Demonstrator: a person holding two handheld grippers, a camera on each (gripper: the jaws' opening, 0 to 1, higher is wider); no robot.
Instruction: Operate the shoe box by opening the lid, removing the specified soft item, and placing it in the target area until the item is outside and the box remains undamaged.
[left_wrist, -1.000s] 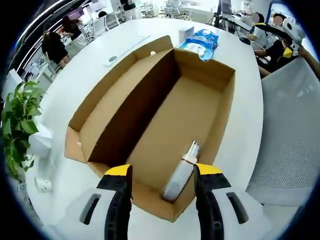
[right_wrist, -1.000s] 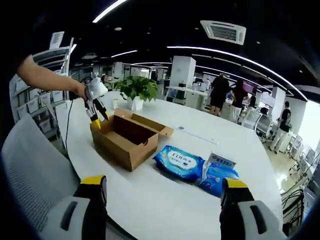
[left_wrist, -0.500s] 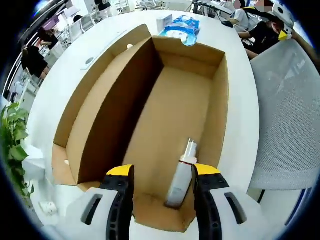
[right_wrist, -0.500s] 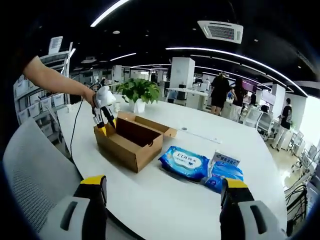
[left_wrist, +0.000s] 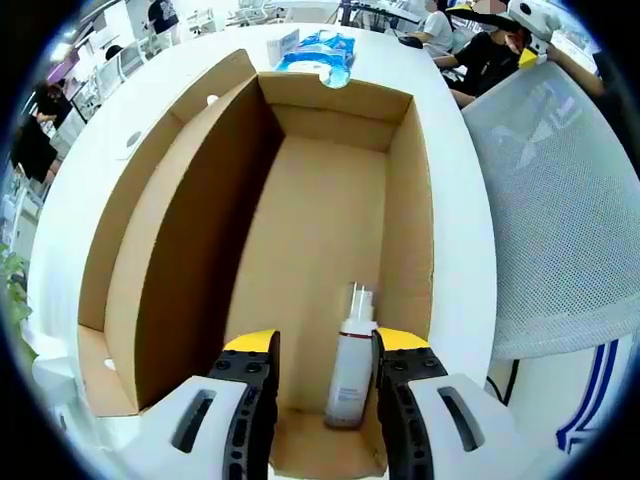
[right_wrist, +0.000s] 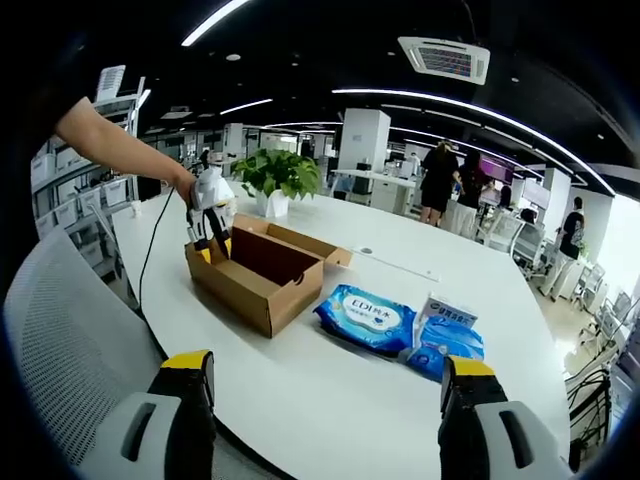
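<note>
White round table (right_wrist: 330, 390): our left gripper (left_wrist: 325, 345) — jaws spread — straddles the white plastic bottle (left_wrist: 348, 365) at 6 o'clock in the open brown cardboard box (left_wrist: 410, 200); right gripper (right_wrist: 320, 375) open, idle.

Open-plan office, white table (right_wrist: 330, 390), ceiling strip-lights (right_wrist: 470, 112)

The blue wipes pack (right_wrist: 368, 318) on the table reads "EDI"; other print is too small.

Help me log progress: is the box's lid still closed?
No, the cardboard box stands open, with a white bottle lying on its floor between the left gripper jaws.
</note>
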